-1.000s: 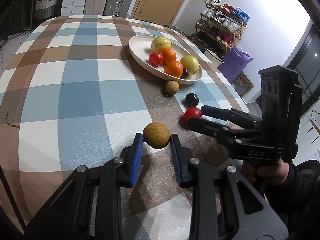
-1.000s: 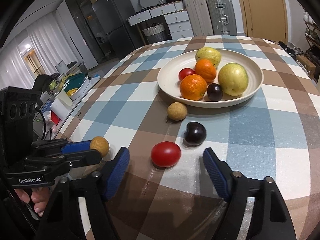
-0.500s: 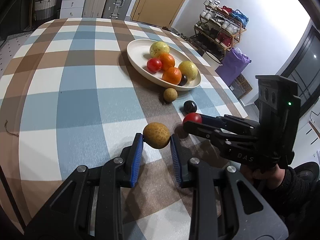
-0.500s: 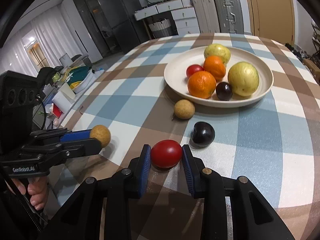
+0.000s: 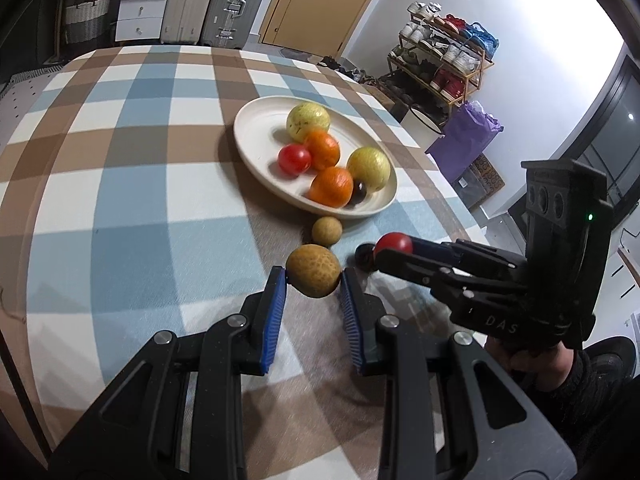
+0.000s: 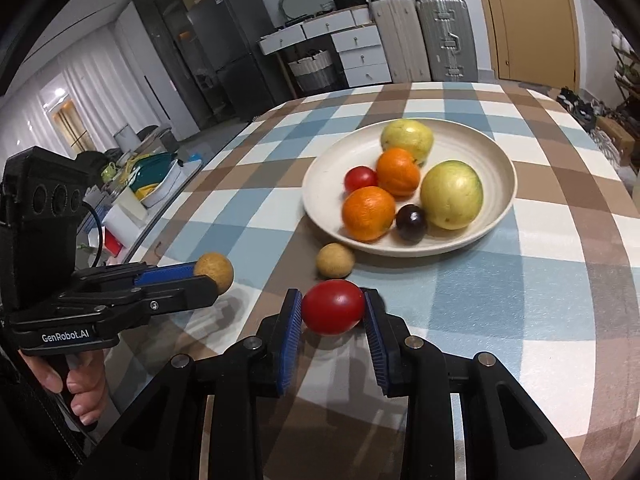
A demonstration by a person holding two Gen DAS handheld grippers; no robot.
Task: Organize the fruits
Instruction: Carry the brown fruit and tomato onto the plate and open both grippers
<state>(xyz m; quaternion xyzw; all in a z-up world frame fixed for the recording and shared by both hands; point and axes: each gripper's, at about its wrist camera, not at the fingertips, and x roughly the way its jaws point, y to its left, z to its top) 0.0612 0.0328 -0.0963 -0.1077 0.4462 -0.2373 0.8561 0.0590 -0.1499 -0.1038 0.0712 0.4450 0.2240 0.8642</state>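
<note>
Right wrist view is showing six fruits sitting in the far plate [image 6: 502,216], while the right gripper [image 6: 333,310] is clamping a red tomato [image 6: 333,307], the left gripper [image 5: 313,285] is pinching a tan fruit [image 5: 313,270], and a second tan fruit [image 6: 335,261] and a half-hidden dark plum [image 5: 363,255] are waiting near the plate.

A table [image 5: 120,168] under a blue, brown and white checked cloth fills the middle of both views. In the left wrist view, white drawers [image 5: 140,12] and grey suitcases [image 5: 236,4] stand at the upper left beside a wooden door [image 5: 320,4]. A shoe rack [image 5: 444,60] stands against the white wall at the upper right, with a purple bag [image 5: 472,136] below it. In the right wrist view, a dark refrigerator [image 6: 236,52] stands upper centre, and white curtains [image 6: 100,92] hang at the left.
</note>
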